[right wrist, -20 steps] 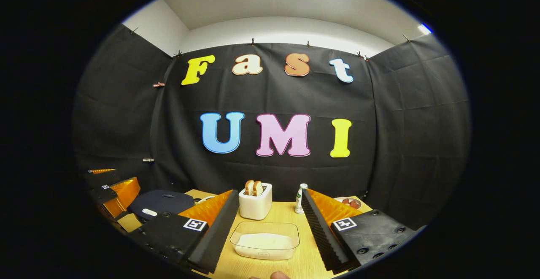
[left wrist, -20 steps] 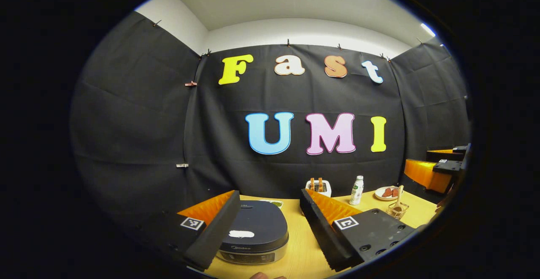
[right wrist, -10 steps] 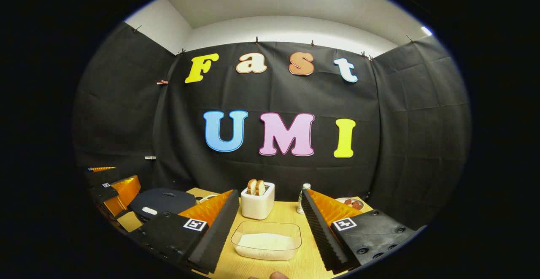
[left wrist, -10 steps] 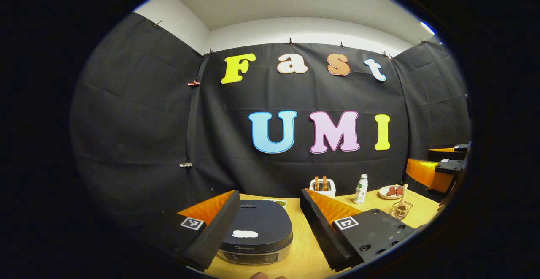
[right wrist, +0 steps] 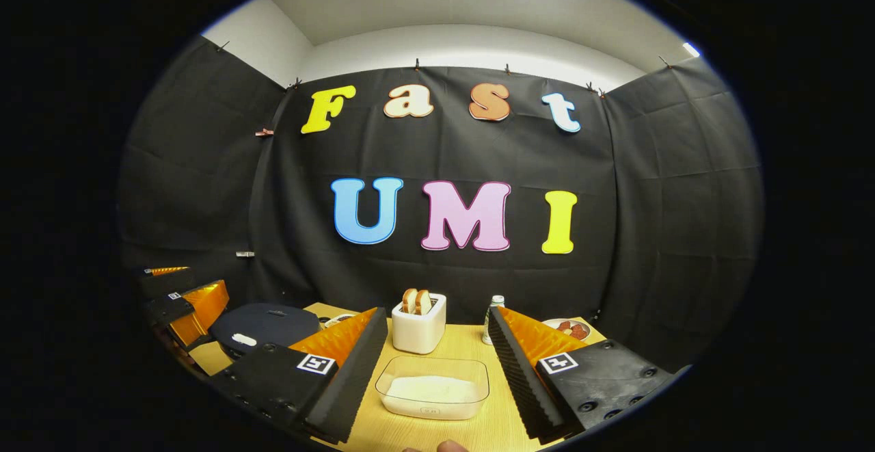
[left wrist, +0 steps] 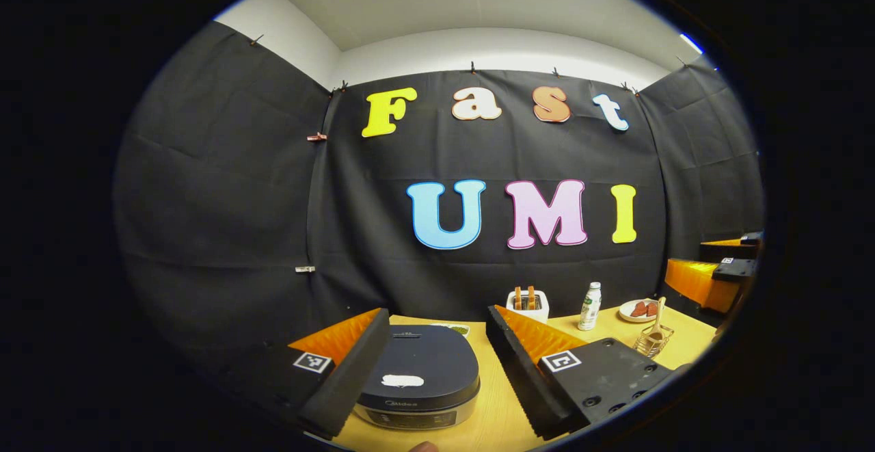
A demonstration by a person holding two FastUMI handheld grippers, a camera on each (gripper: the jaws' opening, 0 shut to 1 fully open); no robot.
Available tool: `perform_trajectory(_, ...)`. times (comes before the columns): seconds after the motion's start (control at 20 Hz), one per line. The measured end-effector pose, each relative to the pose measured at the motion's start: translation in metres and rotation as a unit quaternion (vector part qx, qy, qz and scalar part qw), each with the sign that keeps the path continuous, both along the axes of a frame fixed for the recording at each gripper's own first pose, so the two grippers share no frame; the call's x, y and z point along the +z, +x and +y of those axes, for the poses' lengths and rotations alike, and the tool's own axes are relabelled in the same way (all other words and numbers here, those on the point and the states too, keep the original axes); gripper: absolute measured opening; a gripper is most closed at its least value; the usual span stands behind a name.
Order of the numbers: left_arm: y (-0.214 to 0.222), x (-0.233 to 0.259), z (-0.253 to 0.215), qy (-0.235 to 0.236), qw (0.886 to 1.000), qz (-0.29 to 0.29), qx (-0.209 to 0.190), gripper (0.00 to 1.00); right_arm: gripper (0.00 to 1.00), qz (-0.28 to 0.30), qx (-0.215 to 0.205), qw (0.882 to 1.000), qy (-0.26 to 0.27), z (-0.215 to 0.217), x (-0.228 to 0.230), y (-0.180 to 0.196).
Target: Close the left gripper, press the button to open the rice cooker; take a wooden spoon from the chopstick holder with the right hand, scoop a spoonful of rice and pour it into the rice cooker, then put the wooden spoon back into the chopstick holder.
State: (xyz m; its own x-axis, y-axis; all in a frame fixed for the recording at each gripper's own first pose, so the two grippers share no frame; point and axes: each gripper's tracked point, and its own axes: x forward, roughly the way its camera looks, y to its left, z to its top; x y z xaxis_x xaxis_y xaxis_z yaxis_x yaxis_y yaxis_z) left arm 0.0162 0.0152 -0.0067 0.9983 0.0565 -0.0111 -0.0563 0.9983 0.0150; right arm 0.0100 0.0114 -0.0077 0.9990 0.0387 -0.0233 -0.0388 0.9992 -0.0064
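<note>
The left gripper (left wrist: 435,342) has its fingers spread wide above the closed rice cooker (left wrist: 418,378), which sits on the table (left wrist: 492,411) between them. The right gripper (right wrist: 437,342) is likewise wide apart, over a clear container of rice (right wrist: 433,392), with a toaster (right wrist: 418,329) just behind. The wooden spoon (left wrist: 657,318) stands in the holder (left wrist: 653,342) far right in the left gripper view, near a bottle (left wrist: 590,306) and plate (left wrist: 637,310).

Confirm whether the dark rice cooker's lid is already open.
No: the dark rice cooker sits with its lid flat and shut between the open left tongs.
</note>
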Motion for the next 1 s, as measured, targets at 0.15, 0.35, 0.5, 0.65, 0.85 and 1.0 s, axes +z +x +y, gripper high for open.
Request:
perform_trajectory(0.15,0.003,-0.004,0.006,0.007,1.000,0.008,0.012,0.82,0.92,0.000,0.001,1.000,0.004,0.002,0.000,0.001)
perform_trajectory(0.35,0.014,-0.025,0.011,0.010,0.999,0.044,0.016,0.31,0.92,0.004,0.002,1.000,0.004,0.004,-0.003,0.003)
perform_trajectory(0.5,0.021,-0.042,0.025,-0.004,0.997,0.072,0.037,0.08,0.92,0.003,0.006,1.000,0.000,0.008,-0.003,0.004)
perform_trajectory(0.65,0.028,-0.067,0.033,-0.017,0.993,0.109,0.043,0.07,0.92,0.002,0.011,1.000,-0.005,0.012,-0.004,0.007)
perform_trajectory(0.85,0.044,-0.096,0.043,-0.001,0.988,0.147,0.046,0.06,0.92,0.005,0.016,1.000,-0.015,0.017,-0.009,0.010)
perform_trajectory(1.0,0.054,-0.121,0.039,-0.002,0.983,0.184,0.026,0.06,0.92,0.007,0.017,1.000,-0.019,0.019,-0.011,0.013)
